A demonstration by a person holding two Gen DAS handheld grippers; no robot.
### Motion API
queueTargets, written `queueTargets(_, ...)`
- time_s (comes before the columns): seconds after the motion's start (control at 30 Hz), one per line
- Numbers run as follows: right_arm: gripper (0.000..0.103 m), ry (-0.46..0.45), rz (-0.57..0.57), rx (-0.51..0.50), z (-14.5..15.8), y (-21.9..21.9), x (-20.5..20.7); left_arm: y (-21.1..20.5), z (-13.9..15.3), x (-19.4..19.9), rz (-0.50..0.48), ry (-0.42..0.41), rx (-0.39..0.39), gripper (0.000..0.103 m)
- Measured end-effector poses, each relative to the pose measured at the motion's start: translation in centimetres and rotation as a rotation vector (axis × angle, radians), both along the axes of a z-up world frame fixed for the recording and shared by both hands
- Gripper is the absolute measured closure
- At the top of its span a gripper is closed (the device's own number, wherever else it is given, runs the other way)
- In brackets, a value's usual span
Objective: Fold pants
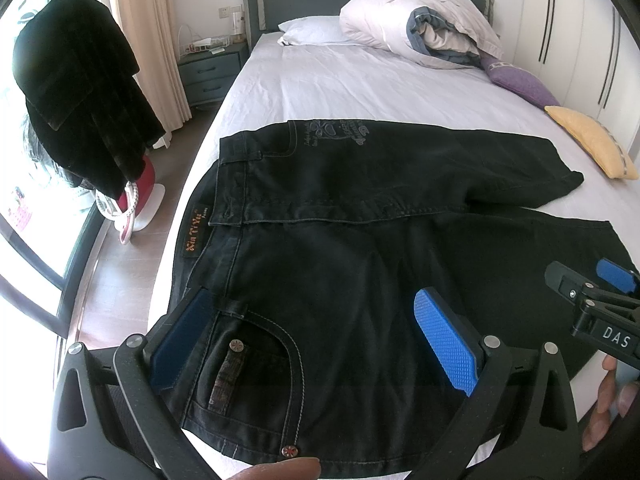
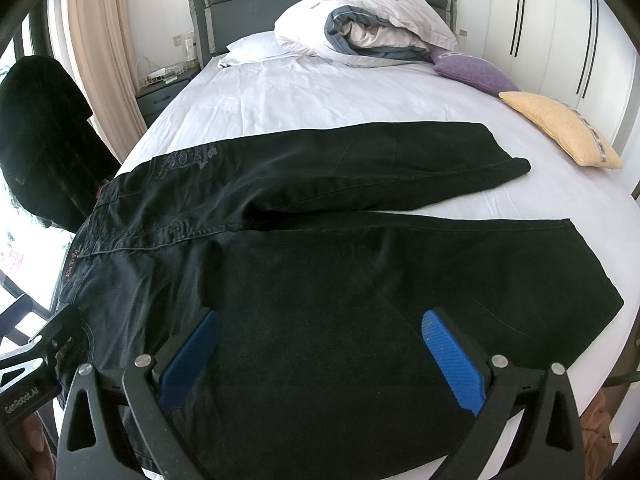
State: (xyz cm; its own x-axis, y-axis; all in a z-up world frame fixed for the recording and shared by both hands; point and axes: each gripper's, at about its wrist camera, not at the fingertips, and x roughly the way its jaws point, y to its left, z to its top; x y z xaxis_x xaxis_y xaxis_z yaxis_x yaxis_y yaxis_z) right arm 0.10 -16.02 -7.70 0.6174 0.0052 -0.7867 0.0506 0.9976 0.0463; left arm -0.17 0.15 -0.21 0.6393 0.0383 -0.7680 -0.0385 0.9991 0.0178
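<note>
Lying flat across the white bed (image 2: 320, 92), one pair of black jeans (image 2: 320, 248) has its waistband at nine o'clock and two legs splaying toward three, the far leg shorter. Three pillows and one rolled duvet (image 2: 368, 24) sit at twelve. The left gripper (image 1: 316, 344) gapes wide over the front pocket, the right gripper (image 2: 320, 356) equally wide over the near thigh; neither grips cloth.

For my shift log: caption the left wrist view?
Open left gripper over the waist of black pants spread flat on the bed, right gripper alongside.
</note>
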Motion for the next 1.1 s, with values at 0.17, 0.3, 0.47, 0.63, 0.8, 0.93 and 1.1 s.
queueTargets(0.17, 0.0, 0.002, 0.002, 0.0, -0.1, 0.1, 0.1, 0.0, -0.3, 0.0, -0.002, 0.005, -0.001, 0.0)
queueTargets(0.3, 0.0, 0.008, 0.01, -0.001, -0.3, 1.3, -0.2, 0.1, -0.3, 0.3, -0.003, 0.011, -0.007, 0.0)
queueTargets(0.47, 0.0, 0.011, 0.088, 0.016, -0.2, 1.1, 0.9, 0.3, -0.3, 1.2, -0.029, -0.003, 0.01, 0.0)
queueTargets(0.63, 0.0, -0.017, 0.29, 0.049, 1.8, 0.2, 3.3, 2.0, 1.0, 4.7, -0.109, -0.028, -0.076, 0.0)
queueTargets(0.8, 0.0, -0.082, 0.499, -0.012, 5.1, -0.3, 8.0, 3.9, 3.1, 11.5, -0.16, -0.065, -0.107, 0.0)
queueTargets(0.93, 0.0, -0.074, 0.674, -0.107, 6.5, 0.1, 13.8, 3.9, 3.7, 18.2, -0.262, -0.001, 0.034, 0.0)
queueTargets(1.1, 0.009, 0.035, 0.837, -0.184, 5.6, 1.1, 21.6, 3.6, 2.8, 26.9, -0.421, 0.054, 0.13, 0.0)
